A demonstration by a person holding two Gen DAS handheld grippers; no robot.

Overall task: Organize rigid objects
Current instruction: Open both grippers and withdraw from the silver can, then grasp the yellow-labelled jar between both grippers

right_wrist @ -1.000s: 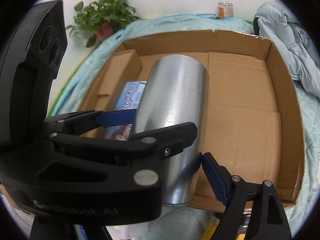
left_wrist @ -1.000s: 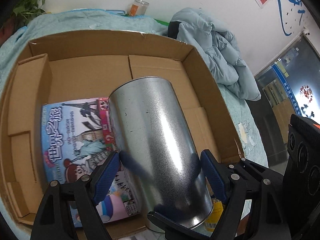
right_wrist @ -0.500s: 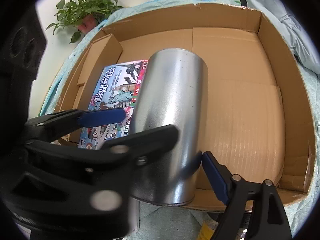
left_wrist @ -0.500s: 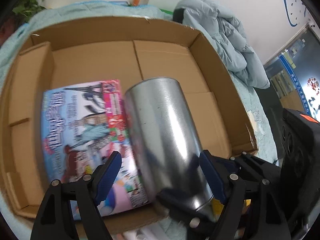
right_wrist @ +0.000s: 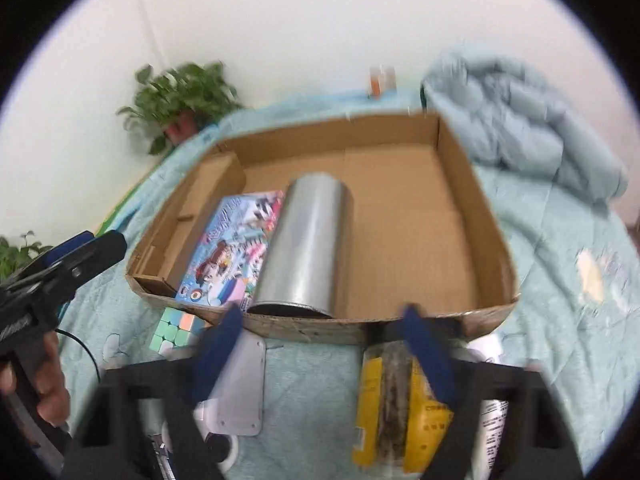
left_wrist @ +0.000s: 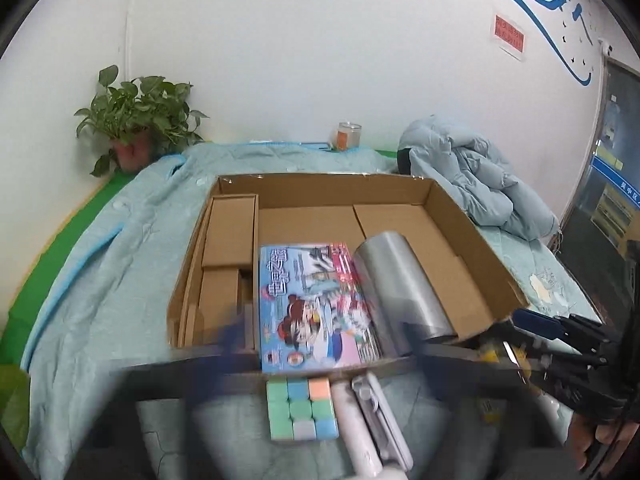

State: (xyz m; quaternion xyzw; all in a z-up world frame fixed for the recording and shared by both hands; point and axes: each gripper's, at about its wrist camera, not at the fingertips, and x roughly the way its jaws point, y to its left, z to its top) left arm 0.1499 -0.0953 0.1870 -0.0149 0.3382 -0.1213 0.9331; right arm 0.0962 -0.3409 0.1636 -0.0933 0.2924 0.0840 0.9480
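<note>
A silver metal cylinder [left_wrist: 400, 284] [right_wrist: 304, 248] lies on its side in the cardboard box [left_wrist: 476, 240] [right_wrist: 480, 216], next to a colourful picture book [left_wrist: 312, 304] [right_wrist: 232, 248]. My left gripper [left_wrist: 320, 356] is open, blurred by motion, pulled back over the box's near edge. My right gripper [right_wrist: 324, 344] is open and empty, just before the box's near wall. A pastel puzzle cube [left_wrist: 302, 408] [right_wrist: 176, 330], a white device [left_wrist: 376, 420] [right_wrist: 240, 388] and a yellow packet [right_wrist: 392, 396] lie on the bed in front of the box.
The box sits on a light blue bedspread [left_wrist: 112, 264]. A potted plant [left_wrist: 136, 128] stands at the back left, a glass jar [left_wrist: 349, 135] at the back, and a pale blue jacket [left_wrist: 480, 184] to the right. A smaller cardboard insert [left_wrist: 230, 236] fills the box's left side.
Both grippers let go of the metal cylinder and drew back out of the box. The cylinder now lies in the box beside the book.
</note>
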